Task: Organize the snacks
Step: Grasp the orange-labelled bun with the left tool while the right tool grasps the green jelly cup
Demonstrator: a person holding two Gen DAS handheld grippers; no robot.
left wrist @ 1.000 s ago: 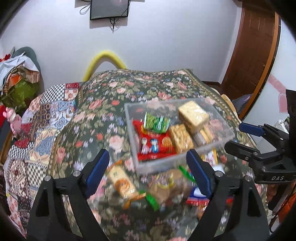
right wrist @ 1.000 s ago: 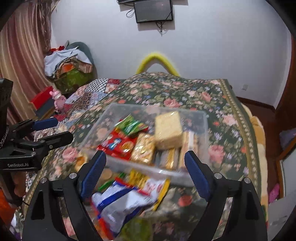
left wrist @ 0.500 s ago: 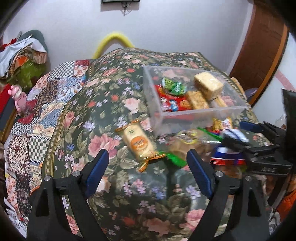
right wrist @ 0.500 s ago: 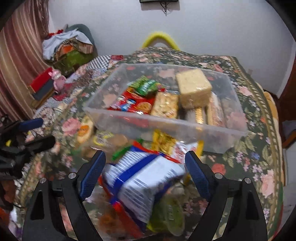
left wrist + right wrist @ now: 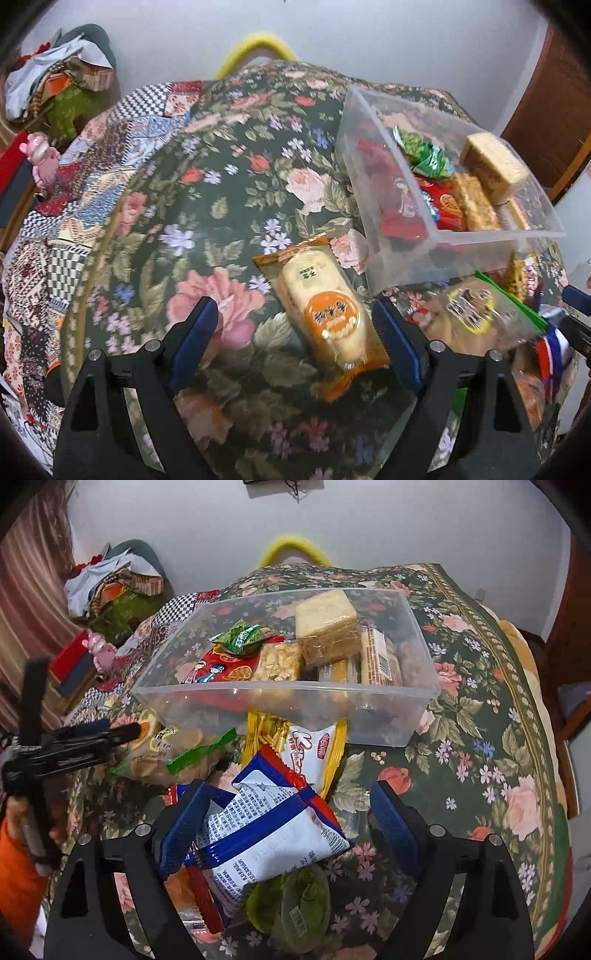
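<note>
Both grippers gaping wide, the left gripper (image 5: 295, 343) straddling the orange-wrapped cake packet (image 5: 325, 314) on the bed (image 5: 221, 192) just beside the clear plastic bin (image 5: 388, 236), so I'd centre it, drop low and pinch across its width, while the right gripper (image 5: 288, 827) frames the blue-and-white snack bag (image 5: 266, 838).

Soft, even indoor light fills both views, with no hard shadows on the floral bedspread (image 5: 229, 192). Fisheye bending curves the bed's edges, and dark vignette closes each corner. In the left wrist view the biscuit packet (image 5: 325, 310) and bag of cookies (image 5: 476, 310) smear with motion blur. The clear plastic bin (image 5: 388, 709) shows faint pale glare along its rim.
</note>
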